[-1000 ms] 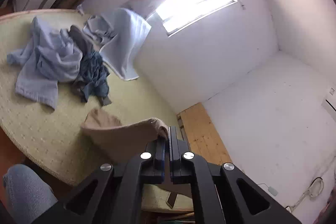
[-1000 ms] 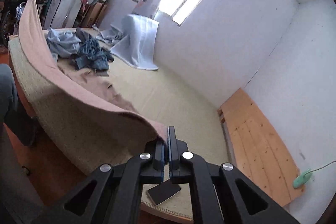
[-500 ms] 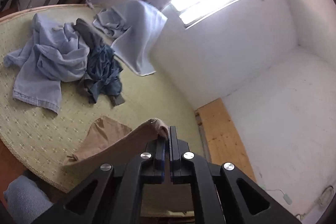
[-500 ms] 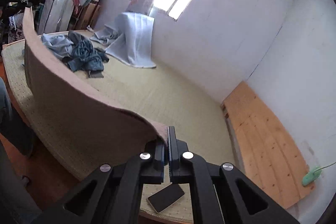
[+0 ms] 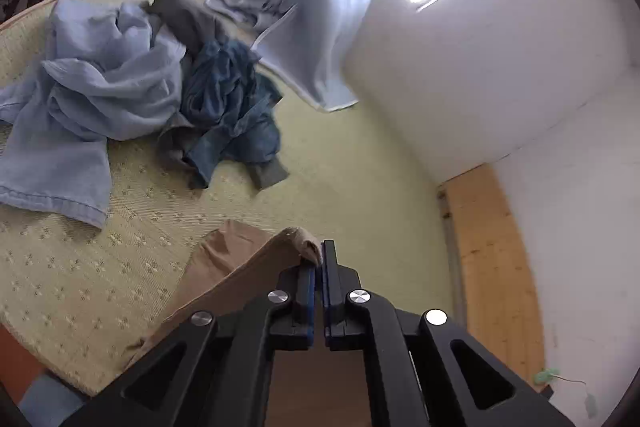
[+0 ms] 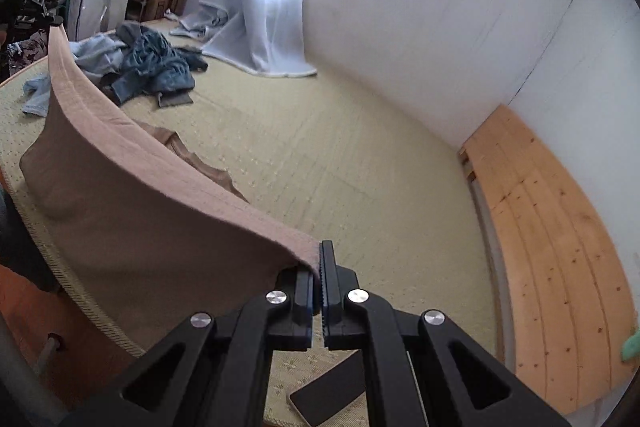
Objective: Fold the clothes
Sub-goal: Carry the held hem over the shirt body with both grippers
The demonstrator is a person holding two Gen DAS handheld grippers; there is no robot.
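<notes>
Holding tan garment [image 6: 132, 211] taut | left gripper [image 5: 319, 259], right gripper [image 6: 320, 259] fingers clamped on hem corners | soft, limp, light; grip edges.

Both wrist views angled down, sharing mat [image 5: 360, 163] and clothes pile [image 6: 156, 67]

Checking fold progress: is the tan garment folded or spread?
Spread, not folded: the tan garment hangs stretched between the left gripper and right gripper.
</notes>
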